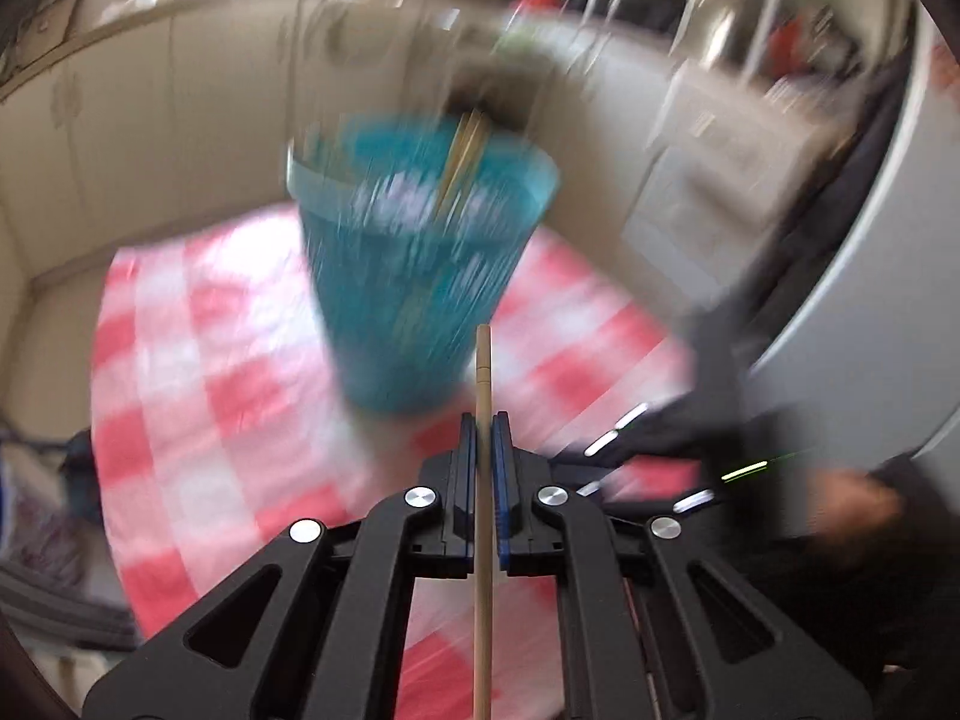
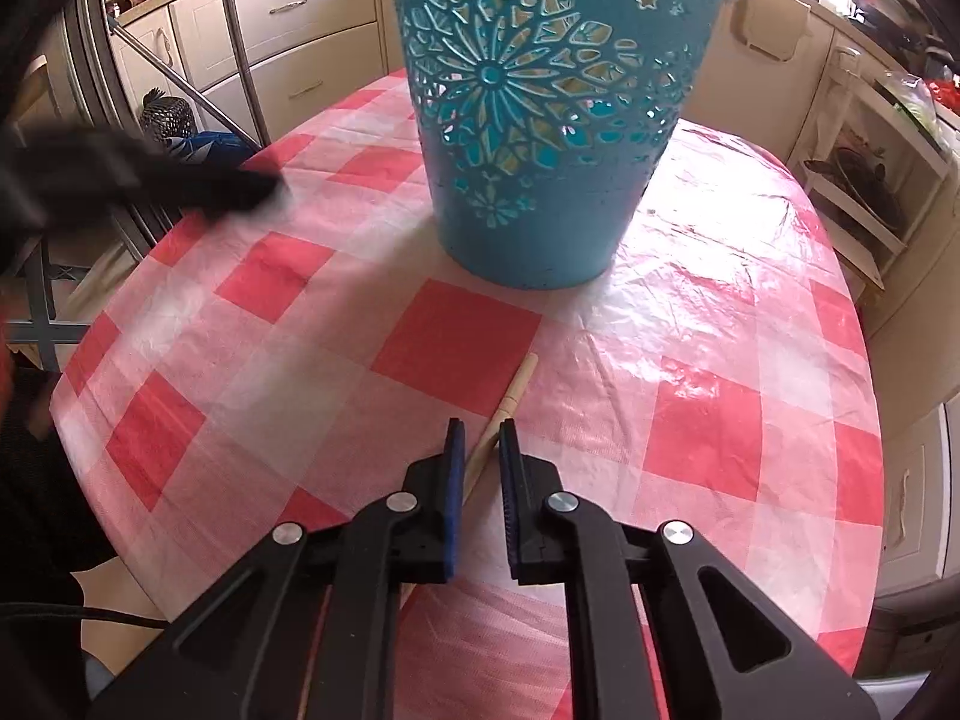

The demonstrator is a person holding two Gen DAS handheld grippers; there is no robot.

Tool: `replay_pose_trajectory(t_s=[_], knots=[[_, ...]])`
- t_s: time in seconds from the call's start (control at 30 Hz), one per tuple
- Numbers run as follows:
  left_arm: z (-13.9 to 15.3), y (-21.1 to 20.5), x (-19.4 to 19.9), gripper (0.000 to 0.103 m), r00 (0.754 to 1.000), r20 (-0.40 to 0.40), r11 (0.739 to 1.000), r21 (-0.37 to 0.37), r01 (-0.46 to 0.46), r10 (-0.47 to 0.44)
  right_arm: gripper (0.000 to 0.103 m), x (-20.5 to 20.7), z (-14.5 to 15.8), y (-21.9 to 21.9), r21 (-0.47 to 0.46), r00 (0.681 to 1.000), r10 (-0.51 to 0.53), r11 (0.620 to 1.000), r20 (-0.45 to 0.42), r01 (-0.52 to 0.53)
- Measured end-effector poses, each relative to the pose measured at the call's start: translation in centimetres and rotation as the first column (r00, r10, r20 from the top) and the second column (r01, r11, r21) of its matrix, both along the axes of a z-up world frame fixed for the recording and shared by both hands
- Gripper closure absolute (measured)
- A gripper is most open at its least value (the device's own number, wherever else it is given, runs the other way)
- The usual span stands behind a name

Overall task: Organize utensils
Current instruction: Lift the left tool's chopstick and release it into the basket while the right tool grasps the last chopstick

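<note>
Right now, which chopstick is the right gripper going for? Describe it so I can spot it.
Find the teal cut-out bucket on the red-checked tablecloth. In front of its base one pale wooden chopstick lies flat, running between the open right gripper fingers. Unlike the others, it is neither standing in the bucket nor held.

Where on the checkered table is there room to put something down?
The cloth right of the blue bucket is bare out to the table's edge. Left of the bucket is bare too, as far as the blurred left gripper. It is crowded in front of the bucket, where a chopstick lies between the right gripper jaws.
</note>
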State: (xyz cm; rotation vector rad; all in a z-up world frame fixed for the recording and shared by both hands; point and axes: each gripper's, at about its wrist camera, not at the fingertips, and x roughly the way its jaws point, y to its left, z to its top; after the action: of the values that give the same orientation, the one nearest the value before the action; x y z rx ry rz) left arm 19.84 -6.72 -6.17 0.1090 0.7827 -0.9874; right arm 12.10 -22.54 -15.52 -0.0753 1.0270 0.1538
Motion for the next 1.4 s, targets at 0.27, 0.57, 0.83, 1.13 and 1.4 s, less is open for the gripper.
replay_pose_trajectory(t_s=[0.27,0.57,0.83,1.13,1.4], knots=[[8.1,1.5,2.7,0.098,0.941,0.101,0.848,-0.471,-0.242,0.324,0.091,0.1,0.0,0.5,0.001,1.0,0.008,1.0,0.004,-0.008],[9.8,-4.1,5.3,0.098,0.797,0.204,0.738,-0.555,-0.384,0.568,0.091,0.6,-0.2,0.3,0.005,0.999,0.031,1.0,0.014,-0.031],[6.9,-5.3,8.2,0.098,0.732,0.164,0.68,-0.545,-0.491,0.661,0.091,1.6,-0.2,0.0,0.011,0.999,0.047,0.999,0.017,-0.047],[4.3,-5.7,8.1,0.098,0.717,0.207,0.704,-0.493,-0.511,0.665,0.091,1.4,-0.2,0.1,-0.017,0.998,0.057,0.998,0.019,-0.057],[3.1,-3.9,6.9,0.095,0.753,0.202,0.752,-0.409,-0.517,0.626,0.084,1.4,0.2,-1.4,0.027,1.0,0.016,1.0,0.014,-0.016]])
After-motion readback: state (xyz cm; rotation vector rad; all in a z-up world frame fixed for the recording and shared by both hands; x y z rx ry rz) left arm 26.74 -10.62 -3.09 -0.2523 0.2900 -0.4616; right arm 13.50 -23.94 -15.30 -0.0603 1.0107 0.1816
